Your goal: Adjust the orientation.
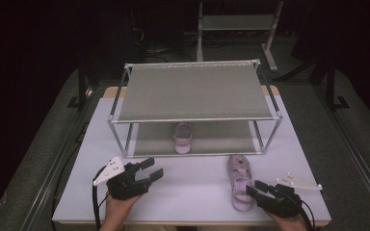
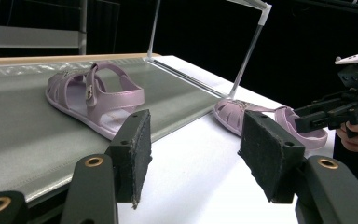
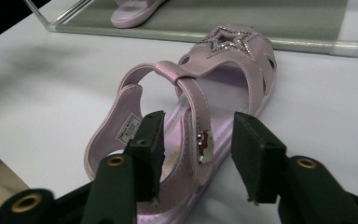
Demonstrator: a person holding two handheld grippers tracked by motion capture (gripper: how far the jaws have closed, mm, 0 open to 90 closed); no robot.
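One pale pink sandal lies on the lower shelf of a metal-framed shoe rack. Its mate, with a glittery star on the toe, lies on the white table in front of the rack's right end. My right gripper reaches in at that sandal's heel. In the right gripper view the jaws stand either side of the buckle strap, with gaps to both pads. My left gripper rests open at the table's near left, and its pads have nothing between them.
The rack's upper shelf is bare grey fabric, and its thin posts stand at the corners. A metal stand stands on the dark floor beyond the table. In the left gripper view the shelf sandal lies ahead, with the table sandal further right.
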